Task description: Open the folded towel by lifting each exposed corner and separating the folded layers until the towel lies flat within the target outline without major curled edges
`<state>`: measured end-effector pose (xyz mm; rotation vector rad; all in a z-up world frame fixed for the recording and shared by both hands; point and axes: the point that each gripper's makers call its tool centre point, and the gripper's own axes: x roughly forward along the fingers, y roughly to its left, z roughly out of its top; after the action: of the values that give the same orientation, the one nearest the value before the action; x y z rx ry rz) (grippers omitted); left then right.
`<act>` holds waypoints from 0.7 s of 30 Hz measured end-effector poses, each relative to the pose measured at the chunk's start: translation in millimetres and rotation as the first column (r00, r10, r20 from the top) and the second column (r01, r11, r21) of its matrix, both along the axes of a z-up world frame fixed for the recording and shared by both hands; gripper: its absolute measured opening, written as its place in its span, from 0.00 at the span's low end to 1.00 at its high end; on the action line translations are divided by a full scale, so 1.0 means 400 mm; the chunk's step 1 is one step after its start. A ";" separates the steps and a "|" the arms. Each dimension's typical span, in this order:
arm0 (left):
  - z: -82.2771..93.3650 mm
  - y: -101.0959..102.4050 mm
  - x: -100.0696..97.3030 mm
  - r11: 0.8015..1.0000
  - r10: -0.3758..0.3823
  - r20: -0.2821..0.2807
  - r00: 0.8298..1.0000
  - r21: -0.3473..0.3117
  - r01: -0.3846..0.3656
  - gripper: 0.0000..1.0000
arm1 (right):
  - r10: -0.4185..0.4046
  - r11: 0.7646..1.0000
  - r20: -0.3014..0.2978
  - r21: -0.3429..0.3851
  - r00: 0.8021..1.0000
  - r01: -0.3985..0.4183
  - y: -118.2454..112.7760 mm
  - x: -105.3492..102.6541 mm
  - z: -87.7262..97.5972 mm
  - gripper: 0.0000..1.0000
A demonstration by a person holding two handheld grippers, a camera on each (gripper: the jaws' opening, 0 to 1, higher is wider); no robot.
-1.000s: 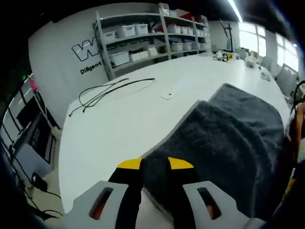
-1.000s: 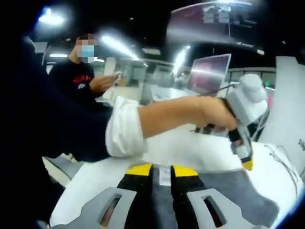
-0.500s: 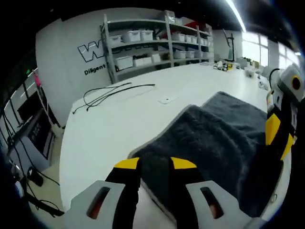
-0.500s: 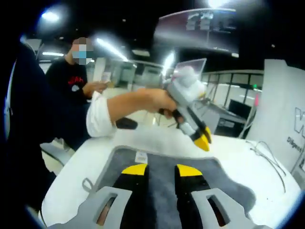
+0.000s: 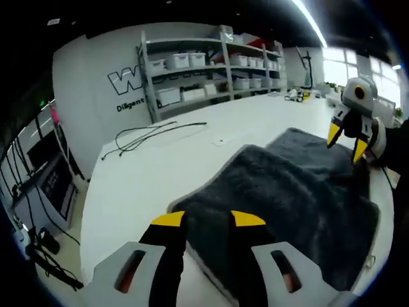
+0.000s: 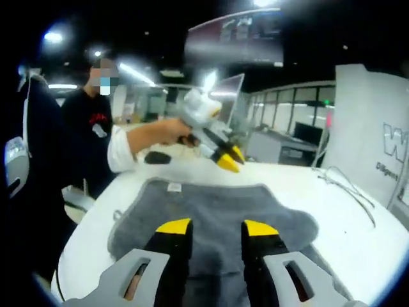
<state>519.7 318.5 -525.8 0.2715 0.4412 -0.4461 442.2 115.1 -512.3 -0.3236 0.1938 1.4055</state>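
White tabletop [image 5: 160,166] stretches out to a shelving rack [image 5: 204,61] of pale bins against a wall, and a thin black cable [image 5: 150,133] lies on the table between that rack and the towel [image 5: 294,198]. Dark grey and thick, the towel sits on the table with a raised fold at its rack-side edge, so it looks only partly opened; no target outline is visible around it. The left gripper [image 5: 208,220] hangs over the towel's near edge with its yellow-tipped jaws apart and nothing between them. In the right gripper view the right gripper [image 6: 217,228] is likewise parted and empty above the towel [image 6: 211,211], whose small white tag lies at the far edge. My judgement: some layers are separated, but flattening the fold and smoothing the rumpled edges remain.
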 end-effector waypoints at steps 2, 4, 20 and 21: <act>-0.013 0.001 -0.003 1.000 -0.002 -0.009 1.000 -0.008 0.002 0.28 | -0.024 1.000 -0.005 0.018 1.000 0.024 -0.023 0.017 0.003 0.32; -0.027 -0.002 -0.007 1.000 -0.010 -0.019 1.000 -0.019 0.009 0.28 | -0.028 0.999 -0.011 0.026 1.000 0.028 -0.038 0.026 0.005 0.32; -0.064 -0.029 -0.068 0.993 -0.115 -0.017 0.993 0.011 0.116 0.39 | -0.053 0.999 0.062 -0.008 0.997 0.053 -0.193 0.082 -0.018 0.45; -0.061 -0.030 -0.070 0.992 -0.121 -0.003 0.993 0.023 0.121 0.39 | -0.057 0.998 0.061 -0.009 0.996 0.058 -0.205 0.086 -0.021 0.46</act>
<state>491.8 306.6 -550.0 0.3218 0.4327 -0.5600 476.7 32.9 -520.7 -0.3665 0.1597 1.3363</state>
